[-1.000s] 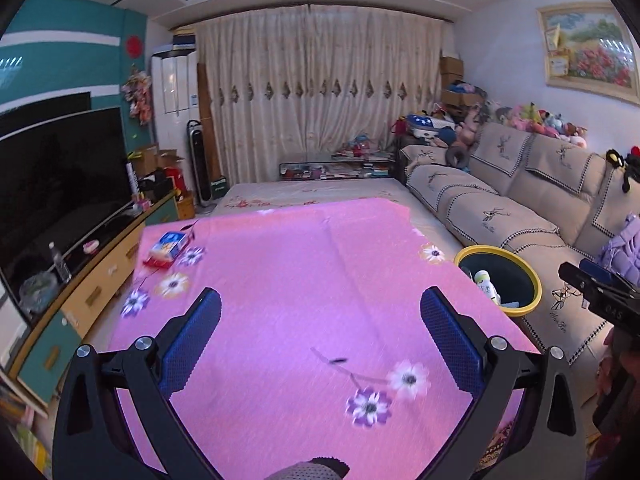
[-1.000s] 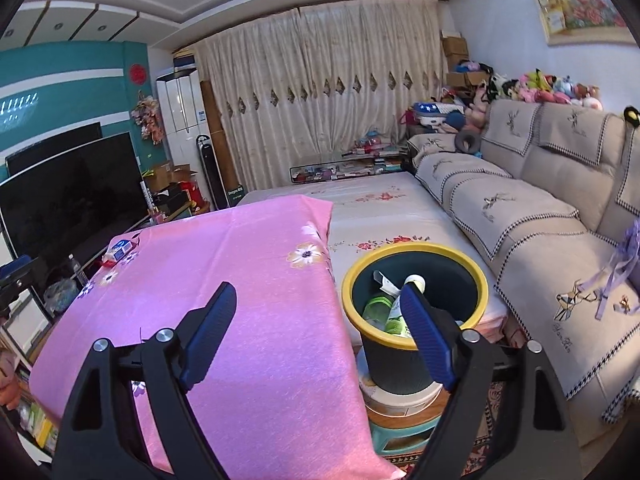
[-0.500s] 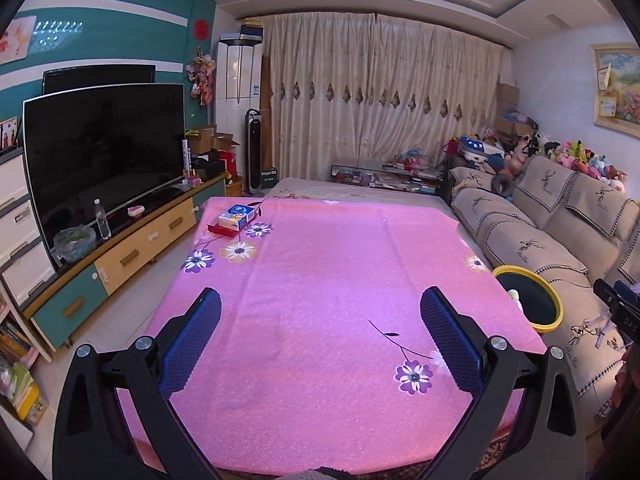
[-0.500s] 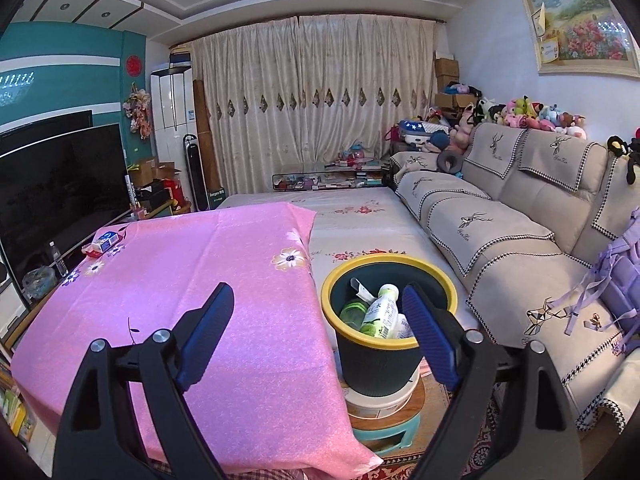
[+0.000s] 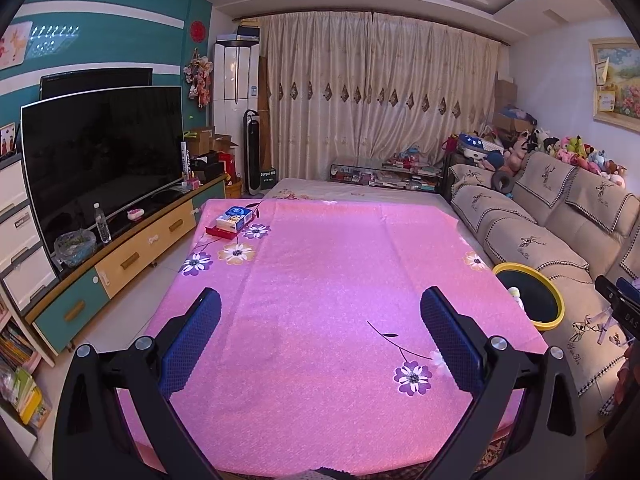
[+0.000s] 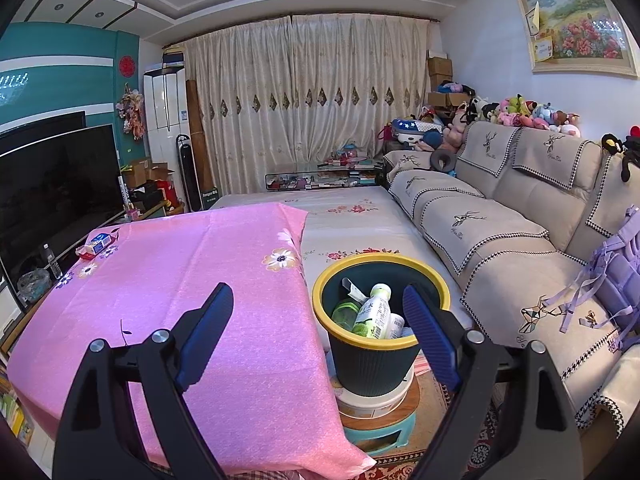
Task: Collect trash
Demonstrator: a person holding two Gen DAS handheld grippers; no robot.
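Note:
A dark bin with a yellow rim (image 6: 380,344) stands on a stool beside the table's right edge and holds bottles (image 6: 374,312) and other trash. It also shows in the left wrist view (image 5: 530,300). My right gripper (image 6: 320,332) is open and empty, pulled back above the bin and the table corner. My left gripper (image 5: 320,336) is open and empty above the near end of the pink tablecloth (image 5: 320,272). A blue tissue box on a red box (image 5: 232,220) sits at the table's far left corner.
A sofa (image 6: 500,232) runs along the right, with a purple bag (image 6: 616,272) on it. A TV (image 5: 100,156) on a low cabinet (image 5: 120,264) lines the left wall. A second covered table (image 6: 340,216) lies beyond the pink one, with curtains behind.
Both grippers have drawn back and up from the table and bin, so more of the room shows. Both stay open and empty.

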